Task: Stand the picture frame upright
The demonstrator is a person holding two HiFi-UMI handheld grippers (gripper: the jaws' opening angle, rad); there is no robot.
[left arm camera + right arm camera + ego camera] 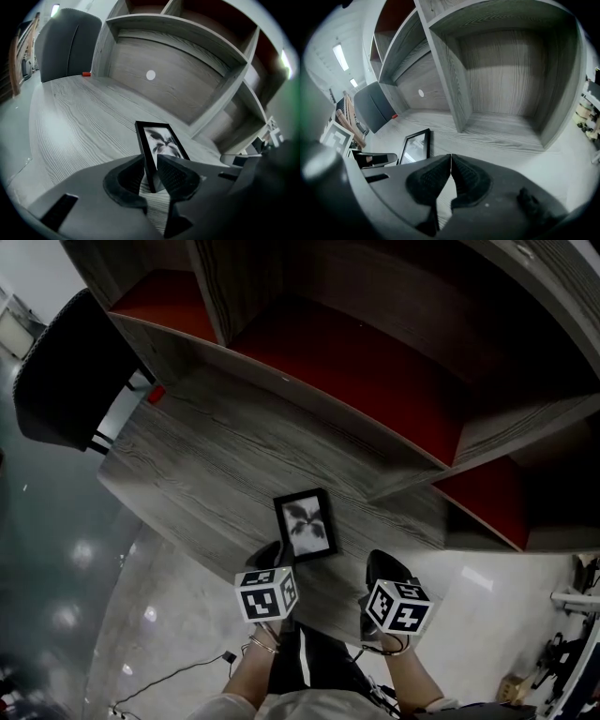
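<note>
My left fingers (176,176) stand parted around the black picture frame (159,140) on the wood-grain counter (84,122); my right fingers (426,180) are closed, empty.

Quick count: one picture frame (306,526), one grey desk (206,456), one dark chair (66,371) far left, one little red thing (156,395) beside it, one white dot (150,75) on the back panel, and two grippers: left gripper (150,158), right gripper (450,156).

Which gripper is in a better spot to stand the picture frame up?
Left. The left gripper has its jaws apart, with the near edge of the picture frame between them. The right gripper is shut on nothing, off to the frame's side.
</note>
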